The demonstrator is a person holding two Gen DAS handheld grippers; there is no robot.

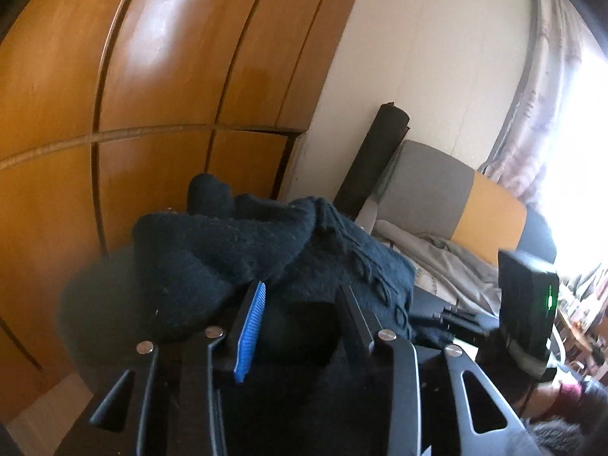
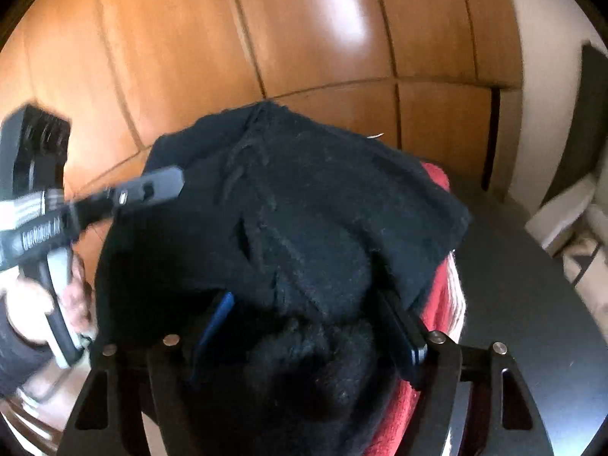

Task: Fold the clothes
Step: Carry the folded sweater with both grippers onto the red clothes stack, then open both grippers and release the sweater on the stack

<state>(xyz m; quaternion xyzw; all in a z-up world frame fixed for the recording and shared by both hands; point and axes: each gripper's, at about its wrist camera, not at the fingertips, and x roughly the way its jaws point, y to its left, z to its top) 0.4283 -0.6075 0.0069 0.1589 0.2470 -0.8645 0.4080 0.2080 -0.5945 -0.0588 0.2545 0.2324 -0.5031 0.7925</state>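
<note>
— Well, nearest to us, what have the two grippers got?

— Both are in the same black knitted sweater [image 2: 304,205]. On the left gripper [image 1: 300,300] the knit is bunched between the fingers and draped over their tips; whether the pads actually bite it I cannot tell, the wool hides them. The right gripper [image 2: 307,315] stands wide with a thick wad of the same knit filling the gap, and there too the pad contact is hidden.

— And where does the sweater lie?

— Heaped, partly over a red cloth [image 2: 437,304] that shows along its right edge, on a dark round table [image 2: 532,304]. Beyond it stand the wooden wardrobe doors [image 2: 266,38]. Further right are a rolled black mat [image 1: 376,159] against the wall and a chair [image 1: 437,186] by the bright window.

— So how should this step go?

— My guess is they are gathering it to spread or turn it. Take one layer at an edge, not a fistful. Lift both sides together so the knit hangs flat. Keep the red cloth from coming up with it, and lay it smooth before creasing
</note>
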